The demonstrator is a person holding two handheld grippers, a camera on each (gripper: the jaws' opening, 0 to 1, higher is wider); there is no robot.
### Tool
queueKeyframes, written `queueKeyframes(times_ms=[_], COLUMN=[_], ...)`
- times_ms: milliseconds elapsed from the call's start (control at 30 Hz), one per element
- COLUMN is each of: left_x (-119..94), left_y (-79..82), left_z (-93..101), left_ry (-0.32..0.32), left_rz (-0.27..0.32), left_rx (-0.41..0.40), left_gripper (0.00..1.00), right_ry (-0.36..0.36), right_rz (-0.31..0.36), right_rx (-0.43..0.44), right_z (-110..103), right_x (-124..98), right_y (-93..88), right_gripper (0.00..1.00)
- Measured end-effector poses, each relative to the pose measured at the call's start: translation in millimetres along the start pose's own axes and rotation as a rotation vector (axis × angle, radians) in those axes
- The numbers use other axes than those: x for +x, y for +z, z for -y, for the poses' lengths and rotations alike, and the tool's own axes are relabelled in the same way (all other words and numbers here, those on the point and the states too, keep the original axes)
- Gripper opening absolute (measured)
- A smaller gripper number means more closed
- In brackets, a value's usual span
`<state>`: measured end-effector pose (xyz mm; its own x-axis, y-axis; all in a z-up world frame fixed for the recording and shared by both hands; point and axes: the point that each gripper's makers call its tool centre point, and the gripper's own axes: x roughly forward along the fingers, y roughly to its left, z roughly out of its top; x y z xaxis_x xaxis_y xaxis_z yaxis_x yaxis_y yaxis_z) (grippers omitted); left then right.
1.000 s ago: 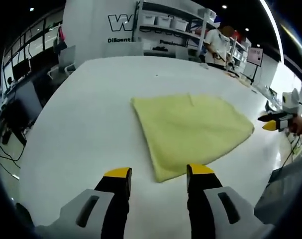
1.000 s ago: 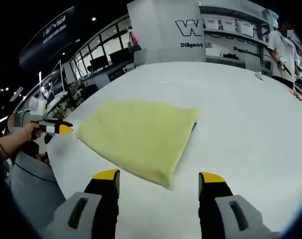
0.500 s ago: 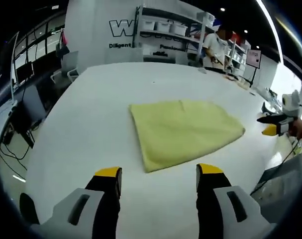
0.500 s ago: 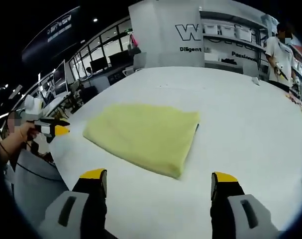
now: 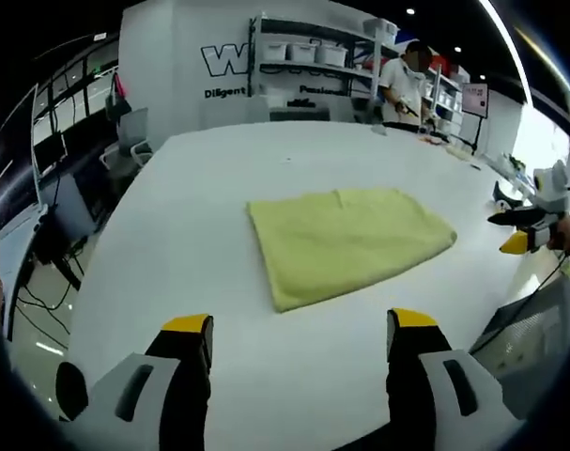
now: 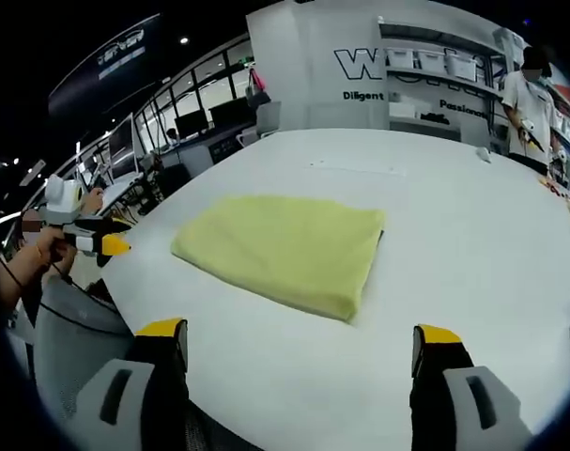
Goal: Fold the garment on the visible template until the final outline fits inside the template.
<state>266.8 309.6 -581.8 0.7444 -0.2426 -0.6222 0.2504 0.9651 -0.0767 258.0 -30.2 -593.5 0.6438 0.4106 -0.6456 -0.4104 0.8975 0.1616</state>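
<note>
A folded pale yellow garment (image 5: 346, 240) lies flat on the white table (image 5: 191, 216); in the right gripper view the garment (image 6: 285, 249) has a thin dark strip showing along its right edge. My left gripper (image 5: 301, 329) is open, held back from the garment's near corner with nothing between its jaws. My right gripper (image 6: 301, 338) is open too, wide apart, short of the garment's near edge. The right gripper (image 5: 521, 230) appears at the right of the left gripper view, and the left gripper (image 6: 95, 240) at the left of the right gripper view, each held by a hand.
A person (image 5: 402, 85) stands at the far end of the table by shelving (image 5: 313, 56) with white bins. Desks, chairs and monitors (image 6: 186, 122) line the room's left side. The table edge (image 6: 125, 291) drops off close to my right gripper.
Both grippers have pulled back from the garment and their jaws have spread wider. The garment lies as before.
</note>
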Motion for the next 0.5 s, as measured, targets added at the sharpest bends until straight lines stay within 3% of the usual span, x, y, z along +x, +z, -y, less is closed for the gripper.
queueKeyframes(times_ms=[100, 400, 500], left_x=[-8, -15, -16], left_y=[-0.1, -14.1, -16.1], left_z=[-0.3, 0.7, 3.0], left_ry=[0.019, 0.005, 0.002], left_rz=[-0.008, -0.016, -0.017], left_rx=[0.041, 0.023, 0.040], left_gripper=[0.85, 0.99, 0.99], right_ry=[0.006, 0.006, 0.004], right_rz=[0.009, 0.024, 0.022], right_rx=[-0.006, -0.012, -0.019], right_z=[-5, -11, -11], right_x=[-5, -14, -14], right_y=[-1.9, -6.6, -7.1], right_gripper=[0.99, 0.99, 0.99])
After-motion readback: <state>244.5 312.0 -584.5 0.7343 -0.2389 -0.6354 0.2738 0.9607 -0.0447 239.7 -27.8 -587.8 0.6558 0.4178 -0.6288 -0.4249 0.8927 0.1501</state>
